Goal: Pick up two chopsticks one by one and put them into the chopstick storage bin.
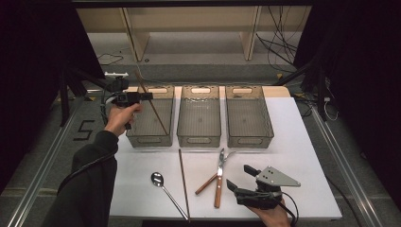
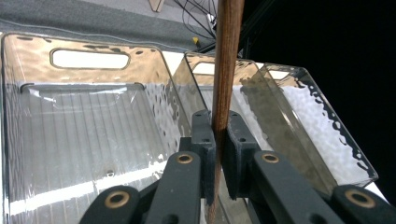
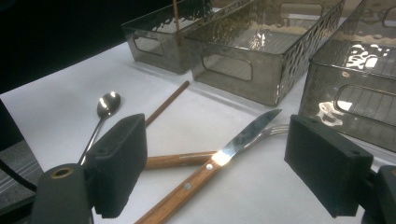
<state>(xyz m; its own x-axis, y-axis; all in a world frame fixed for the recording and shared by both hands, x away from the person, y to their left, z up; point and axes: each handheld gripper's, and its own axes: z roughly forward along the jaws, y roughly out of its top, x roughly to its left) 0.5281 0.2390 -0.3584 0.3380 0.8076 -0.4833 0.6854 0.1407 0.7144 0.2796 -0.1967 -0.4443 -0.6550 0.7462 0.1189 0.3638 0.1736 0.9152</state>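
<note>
The left gripper (image 1: 145, 96) clamps a wooden chopstick (image 1: 152, 105) over the leftmost clear bin (image 1: 149, 140), its long axis slanting from eleven o'clock down to five into the bin. The right gripper (image 1: 239, 178), jaws wide open and empty, faces the wooden-handled knife (image 1: 219, 182) toward ten o'clock.

White table (image 1: 302, 156) with three bins (image 1: 199, 116), spoon (image 1: 163, 186), chopstick (image 1: 183, 182), knife (image 1: 219, 179), fork (image 1: 213, 176).

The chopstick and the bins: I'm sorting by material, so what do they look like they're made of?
The chopstick looks like dark wood: brown, matte, lengthwise grain. The bins look like smoky clear plastic: see-through, glossy, rippled walls; glass can't be ruled out.
</note>
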